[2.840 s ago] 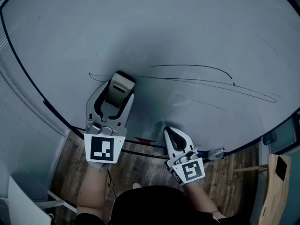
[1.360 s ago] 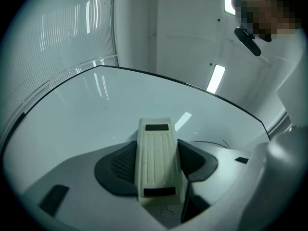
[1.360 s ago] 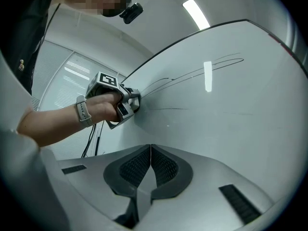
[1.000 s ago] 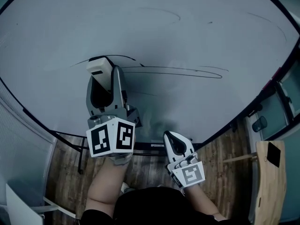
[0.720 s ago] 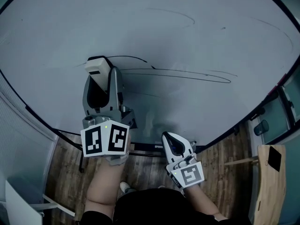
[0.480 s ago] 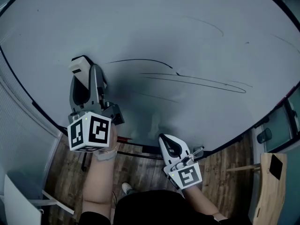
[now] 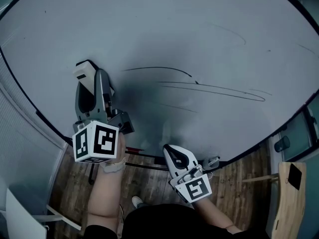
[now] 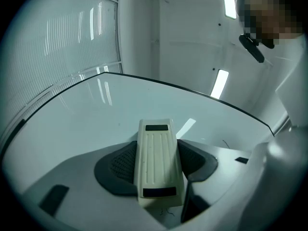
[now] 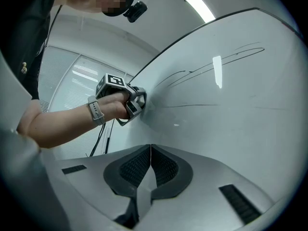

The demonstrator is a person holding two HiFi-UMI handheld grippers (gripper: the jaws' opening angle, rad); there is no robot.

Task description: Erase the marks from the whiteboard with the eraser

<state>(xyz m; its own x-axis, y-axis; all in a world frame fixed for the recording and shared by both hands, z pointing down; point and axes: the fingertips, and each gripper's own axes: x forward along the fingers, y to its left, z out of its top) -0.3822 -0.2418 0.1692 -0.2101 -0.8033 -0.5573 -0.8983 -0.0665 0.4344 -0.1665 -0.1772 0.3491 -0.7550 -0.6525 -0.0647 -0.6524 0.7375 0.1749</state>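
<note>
The left tool [image 7: 93, 78] is squeezed tight on the eraser [image 7: 84, 71], which sits against the whiteboard [image 7: 164, 29] left of the thin marks [image 7: 214, 88], the right tool [image 7: 175, 156] is closed on nothing, and a tipped eraser could skip the lines.

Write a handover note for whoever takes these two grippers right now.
Left gripper: shut on the eraser, held at the left part of the whiteboard.
Right gripper: shut, empty, low by the board's bottom edge.
Done: eraser is gripped and up at the board.
Left: the long black strokes across the middle, the curved line above them and a fainter line below all need wiping; a sweep to the right looks like the next move.
</note>
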